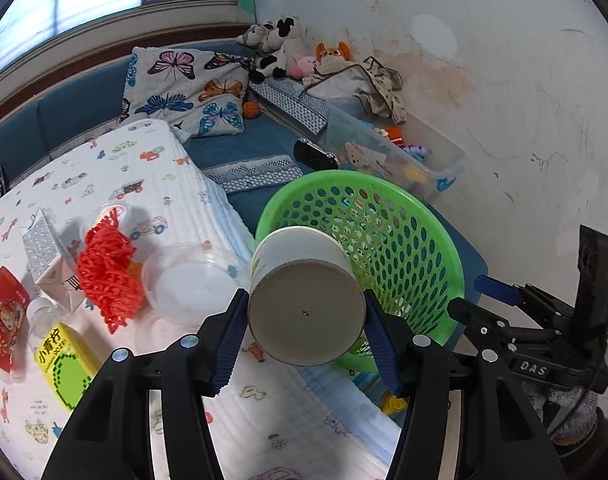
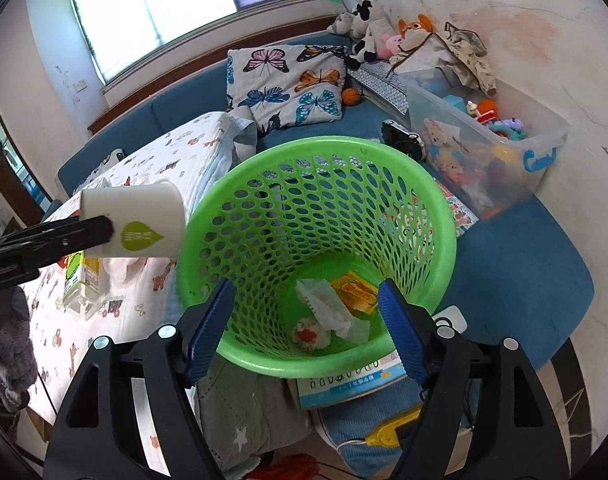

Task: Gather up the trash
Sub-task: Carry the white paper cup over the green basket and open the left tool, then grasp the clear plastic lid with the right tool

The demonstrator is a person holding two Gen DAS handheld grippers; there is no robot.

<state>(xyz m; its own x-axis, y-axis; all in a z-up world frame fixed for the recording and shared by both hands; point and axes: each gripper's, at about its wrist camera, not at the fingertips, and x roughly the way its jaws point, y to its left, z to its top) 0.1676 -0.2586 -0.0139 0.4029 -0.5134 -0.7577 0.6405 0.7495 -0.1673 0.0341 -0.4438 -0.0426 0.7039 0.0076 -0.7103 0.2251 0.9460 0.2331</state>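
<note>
The left gripper is clamped on a white paper cup, one blue pad pressed against each side of the cup wall. The cup lies on its side with its flat base toward the left wrist camera and its mouth just beside the rim of the green basket; in the right wrist view it sits at the basket's left edge, outside the rim. The right gripper has its jaws spread wide with nothing between them, positioned over the near rim of the basket. Inside the basket, on its floor, lie crumpled white paper, a yellow wrapper and a small red-and-white wad. Left of the basket, on the printed bed cover, remain a red mesh net, a yellow-green drink carton and a clear plastic lid.
</note>
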